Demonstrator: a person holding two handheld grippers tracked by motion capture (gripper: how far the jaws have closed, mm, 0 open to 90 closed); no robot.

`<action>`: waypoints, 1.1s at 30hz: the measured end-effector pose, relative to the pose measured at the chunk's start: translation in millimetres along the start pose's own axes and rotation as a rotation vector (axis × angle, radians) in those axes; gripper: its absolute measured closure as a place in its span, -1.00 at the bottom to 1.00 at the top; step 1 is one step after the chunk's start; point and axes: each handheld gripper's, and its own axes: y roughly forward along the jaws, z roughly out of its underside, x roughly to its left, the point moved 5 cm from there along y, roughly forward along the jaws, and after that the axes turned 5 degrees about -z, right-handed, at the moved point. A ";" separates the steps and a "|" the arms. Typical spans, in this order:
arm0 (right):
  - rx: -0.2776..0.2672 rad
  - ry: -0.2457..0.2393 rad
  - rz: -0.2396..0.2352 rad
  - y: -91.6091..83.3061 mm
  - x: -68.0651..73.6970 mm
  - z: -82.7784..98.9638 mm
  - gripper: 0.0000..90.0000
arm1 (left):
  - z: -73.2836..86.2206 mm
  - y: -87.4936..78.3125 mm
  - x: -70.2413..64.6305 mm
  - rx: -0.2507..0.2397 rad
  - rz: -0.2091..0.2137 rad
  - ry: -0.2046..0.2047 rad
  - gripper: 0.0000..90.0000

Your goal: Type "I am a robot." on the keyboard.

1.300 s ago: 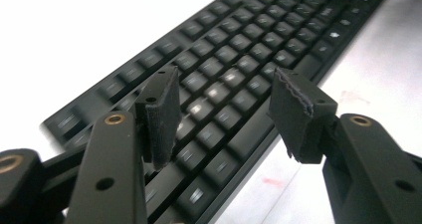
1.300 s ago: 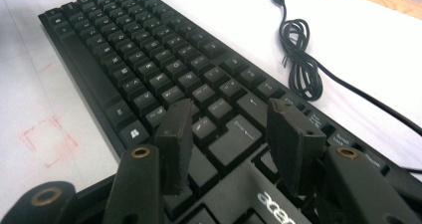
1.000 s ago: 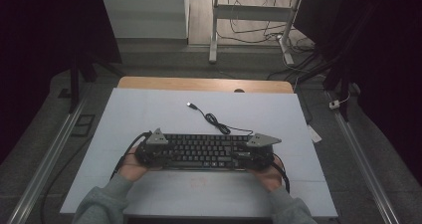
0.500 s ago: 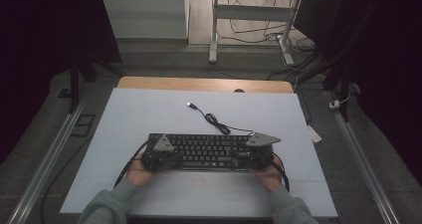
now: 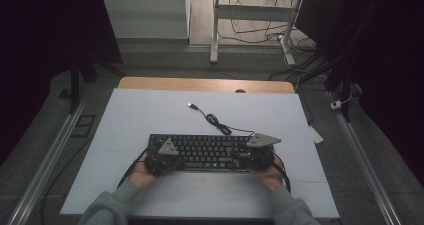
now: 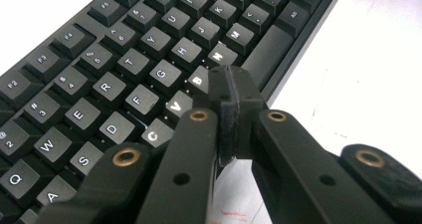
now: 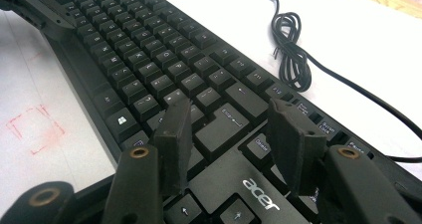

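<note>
A black Acer keyboard (image 5: 210, 150) lies on the white table cover (image 5: 150, 115), near the front edge. Its black cable (image 5: 215, 120) coils behind it and ends in a USB plug (image 5: 191, 105). My left gripper (image 5: 170, 157) is over the keyboard's left part. In the left gripper view its jaws are pressed together, and the left gripper (image 6: 231, 84) sits with its tip just above the B and V keys of the keyboard (image 6: 124, 59), nothing between the jaws. My right gripper (image 5: 255, 155) hovers at the keyboard's right end. There the right gripper (image 7: 229, 117) stands open over the Enter key of the keyboard (image 7: 149, 55), beside the cable (image 7: 293, 55).
The table's wooden far edge (image 5: 205, 84) shows beyond the white cover. Faint red pen marks (image 7: 35, 127) lie on the cover in front of the keyboard. Metal rails (image 5: 45, 160) run along both sides of the table. Desk legs and loose cables (image 5: 260, 30) stand on the floor behind.
My left gripper has shifted a little to the right and toward the person, onto the keyboard's left part. The right gripper and the keyboard have stayed where they were.
</note>
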 end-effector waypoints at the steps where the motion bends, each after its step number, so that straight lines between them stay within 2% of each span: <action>1: 0.001 0.000 0.000 0.1 0.0 0.1 0.17 | 0.4 0.7 0.1 0.003 0.000 -0.001 0.97; 8: 0.002 0.001 0.001 0.8 0.2 0.4 0.17 | 2.6 5.3 0.1 0.019 -0.003 -0.013 0.97; 14: 0.003 -0.004 -0.001 1.0 0.5 0.2 0.17 | 2.3 4.7 -0.2 0.008 -0.018 -0.007 0.97; 18: 0.000 0.001 -0.002 1.0 0.5 0.3 0.17 | -0.4 -2.4 2.6 -0.037 -0.031 -0.017 0.97; 24: 0.005 -0.006 -0.004 1.8 0.5 0.5 0.16 | -3.2 -17.4 11.5 -0.107 -0.061 -0.064 0.96; 29: 0.011 -0.008 0.002 2.0 0.8 0.6 0.16 | -2.6 -25.2 19.4 -0.145 -0.070 -0.106 0.78; 33: 0.011 -0.007 -0.002 2.3 0.8 0.8 0.16 | -1.8 -27.9 24.2 -0.157 -0.093 -0.135 0.45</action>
